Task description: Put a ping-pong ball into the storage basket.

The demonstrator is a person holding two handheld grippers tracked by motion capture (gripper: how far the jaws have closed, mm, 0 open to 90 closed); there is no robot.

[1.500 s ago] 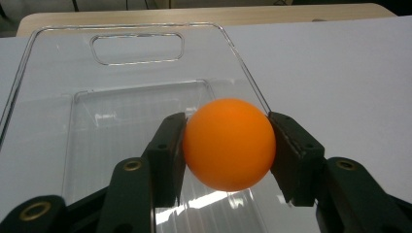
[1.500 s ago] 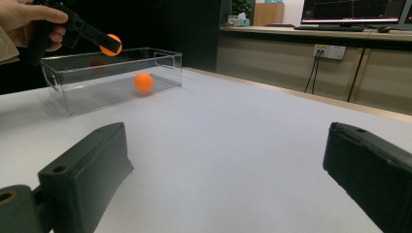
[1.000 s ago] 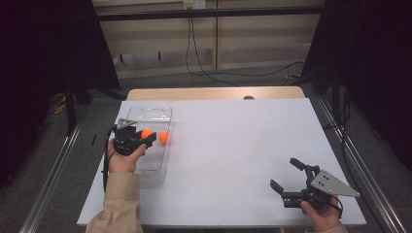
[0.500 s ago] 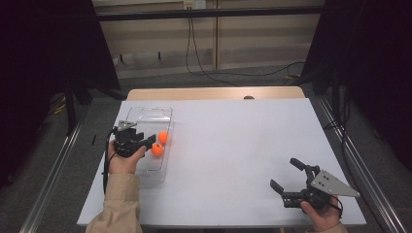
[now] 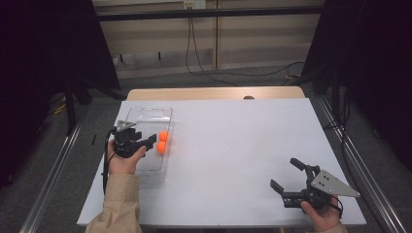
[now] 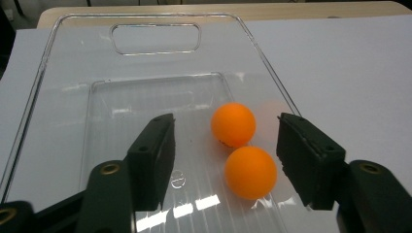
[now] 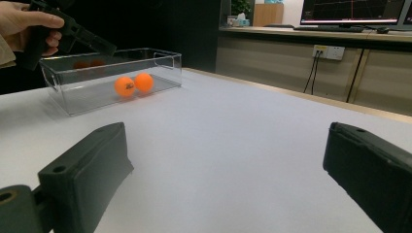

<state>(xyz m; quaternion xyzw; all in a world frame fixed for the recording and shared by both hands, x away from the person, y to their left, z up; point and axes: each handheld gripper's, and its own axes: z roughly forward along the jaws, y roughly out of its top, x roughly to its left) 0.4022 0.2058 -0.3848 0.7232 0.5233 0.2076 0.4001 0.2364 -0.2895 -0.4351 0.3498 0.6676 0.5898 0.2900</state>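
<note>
A: Two orange balls (image 5: 162,142) lie touching in the clear tray (image 5: 145,116) at the counter's (image 5: 233,145) left; left gripper (image 5: 148,141) hangs over them, fingers just opening — nothing pinched.

B: Left gripper view — near ball (image 6: 250,172) sits between the spread fingers (image 6: 155,160). A nudge could send it rolling.

A: Right gripper view: right gripper (image 7: 223,179) idle, spread wide, far from the tray.
</note>
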